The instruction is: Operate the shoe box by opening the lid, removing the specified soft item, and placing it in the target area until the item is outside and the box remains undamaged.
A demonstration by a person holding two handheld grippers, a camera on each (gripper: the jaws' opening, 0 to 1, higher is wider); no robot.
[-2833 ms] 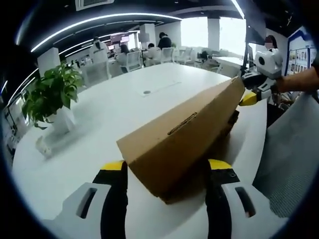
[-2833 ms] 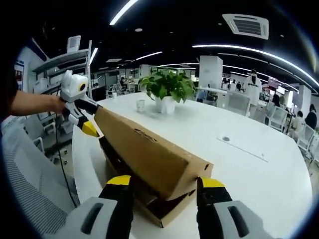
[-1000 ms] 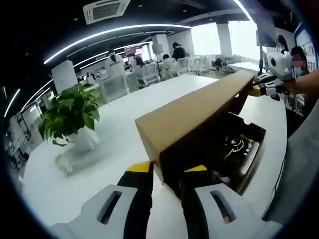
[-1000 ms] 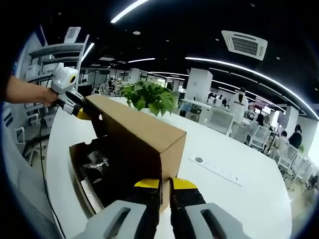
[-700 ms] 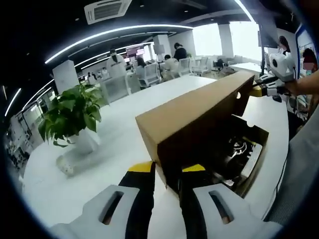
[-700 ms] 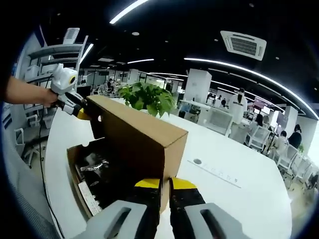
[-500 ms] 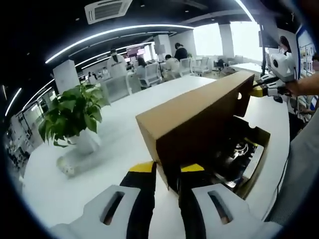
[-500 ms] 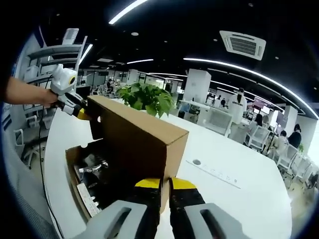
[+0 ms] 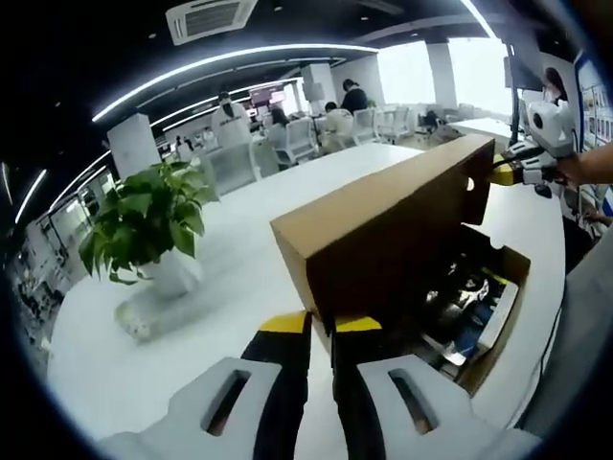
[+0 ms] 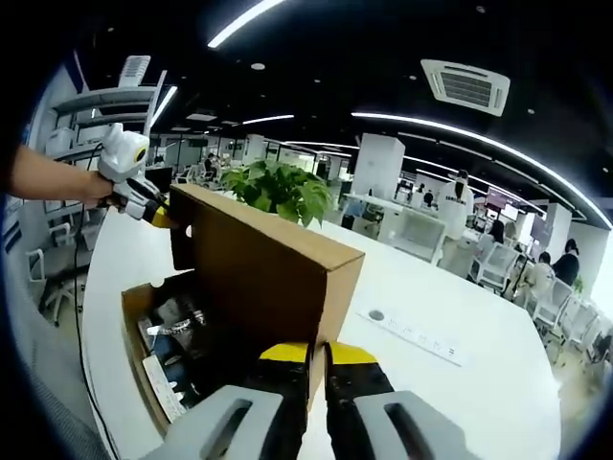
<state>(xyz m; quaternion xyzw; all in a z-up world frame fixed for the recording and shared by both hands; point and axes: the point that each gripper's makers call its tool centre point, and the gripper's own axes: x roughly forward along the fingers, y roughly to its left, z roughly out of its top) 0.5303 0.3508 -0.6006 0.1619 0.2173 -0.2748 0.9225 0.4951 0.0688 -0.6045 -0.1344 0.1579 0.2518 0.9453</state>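
Observation:
The brown cardboard lid (image 9: pixel 383 230) of the shoe box stands lifted and tilted back over the open base (image 9: pixel 505 316). My left gripper (image 9: pixel 321 323) is shut on the lid's near end wall. At the lid's far end, in the left gripper view, the right gripper (image 9: pixel 522 171) grips it too. In the right gripper view the lid (image 10: pixel 259 264) rises from my right gripper (image 10: pixel 318 353), shut on its end wall, and the left gripper (image 10: pixel 146 204) holds the far corner. Inside the base (image 10: pixel 129 326) lie dark shoes (image 10: pixel 182 331) with white laces; a blue bit (image 9: pixel 471 331) shows among them.
The box rests on a large white table (image 9: pixel 230 220) near its edge. A potted green plant (image 9: pixel 144 225) stands beyond the box, also seen as the plant (image 10: pixel 283 192) behind the lid. Office chairs and seated people fill the background. A grey sleeve (image 9: pixel 584 316) is at right.
Both grippers went from open around the lid to shut on its ends. The lid has swung up and back, and more of the box's inside now shows.

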